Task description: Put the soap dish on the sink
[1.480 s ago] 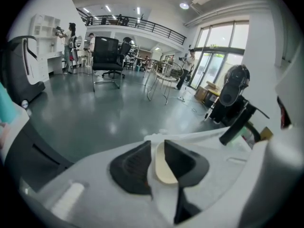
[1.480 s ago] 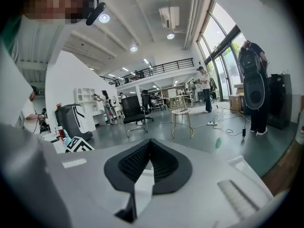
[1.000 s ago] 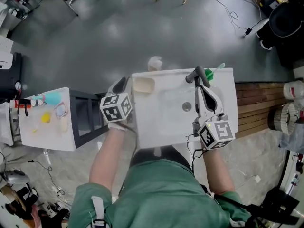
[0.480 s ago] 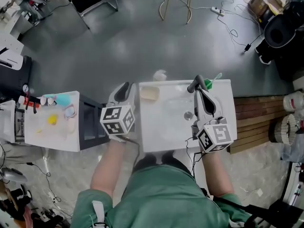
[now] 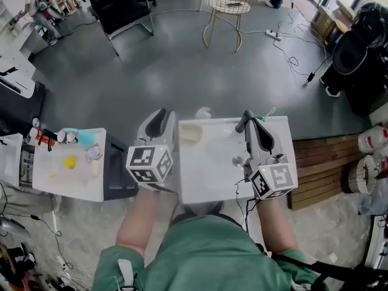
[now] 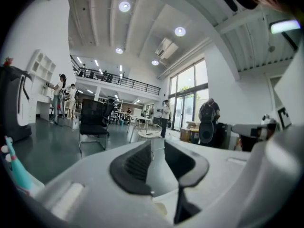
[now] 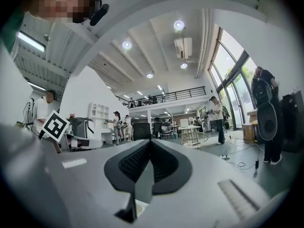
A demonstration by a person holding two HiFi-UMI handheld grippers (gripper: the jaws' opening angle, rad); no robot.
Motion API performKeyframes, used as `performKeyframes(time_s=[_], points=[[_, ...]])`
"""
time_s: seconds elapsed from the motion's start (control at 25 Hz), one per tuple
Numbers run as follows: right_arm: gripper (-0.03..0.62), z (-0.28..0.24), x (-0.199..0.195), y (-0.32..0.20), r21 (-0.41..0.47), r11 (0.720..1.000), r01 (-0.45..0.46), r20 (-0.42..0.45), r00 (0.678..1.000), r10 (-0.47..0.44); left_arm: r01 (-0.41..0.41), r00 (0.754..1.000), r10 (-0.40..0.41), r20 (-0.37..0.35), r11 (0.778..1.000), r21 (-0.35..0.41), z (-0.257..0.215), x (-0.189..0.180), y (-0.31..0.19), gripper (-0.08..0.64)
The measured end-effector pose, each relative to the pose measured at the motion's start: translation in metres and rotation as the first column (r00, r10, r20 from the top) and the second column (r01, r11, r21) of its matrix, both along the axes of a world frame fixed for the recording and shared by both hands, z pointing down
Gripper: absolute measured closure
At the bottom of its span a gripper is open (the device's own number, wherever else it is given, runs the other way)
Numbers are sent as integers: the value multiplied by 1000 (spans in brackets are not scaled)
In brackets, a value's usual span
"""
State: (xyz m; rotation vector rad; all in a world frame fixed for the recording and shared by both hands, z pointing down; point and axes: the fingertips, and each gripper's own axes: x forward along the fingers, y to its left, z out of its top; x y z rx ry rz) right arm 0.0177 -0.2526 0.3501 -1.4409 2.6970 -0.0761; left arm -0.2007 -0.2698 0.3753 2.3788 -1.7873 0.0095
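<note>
A cream soap dish [image 5: 190, 133] rests on the far left corner of the white sink [image 5: 212, 174] in the head view. My left gripper [image 5: 159, 121] hovers just left of the dish, off the sink's left edge. In the left gripper view its dark pads [image 6: 137, 167] stand a narrow gap apart with nothing between them. My right gripper [image 5: 253, 129] hangs over the sink's right side next to the dark faucet [image 5: 241, 122]. In the right gripper view its pads [image 7: 164, 163] meet at the tips and hold nothing.
A white side table [image 5: 45, 177] with small toiletries stands at the left, with a black cabinet [image 5: 116, 162] beside it. A wooden slat platform [image 5: 321, 162] lies to the right. A wire stool [image 5: 225, 5], an office chair [image 5: 121, 8], cables and dark bags stand farther off.
The head view has tilted up, showing more of the room. Both grippers keep their places by the sink. The soap dish stays on the sink corner.
</note>
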Motion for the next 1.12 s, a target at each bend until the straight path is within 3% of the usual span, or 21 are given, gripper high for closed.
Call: performKeyframes(time_s=[0.52, 1.12], points=[[595, -53, 9, 1, 108, 994, -10, 31, 999, 6, -29, 991, 7, 132, 986, 165, -72, 19, 13, 472], [595, -61, 10, -6, 143, 990, 9, 23, 1000, -13, -17, 992, -8, 123, 980, 199, -85, 22, 18, 472]])
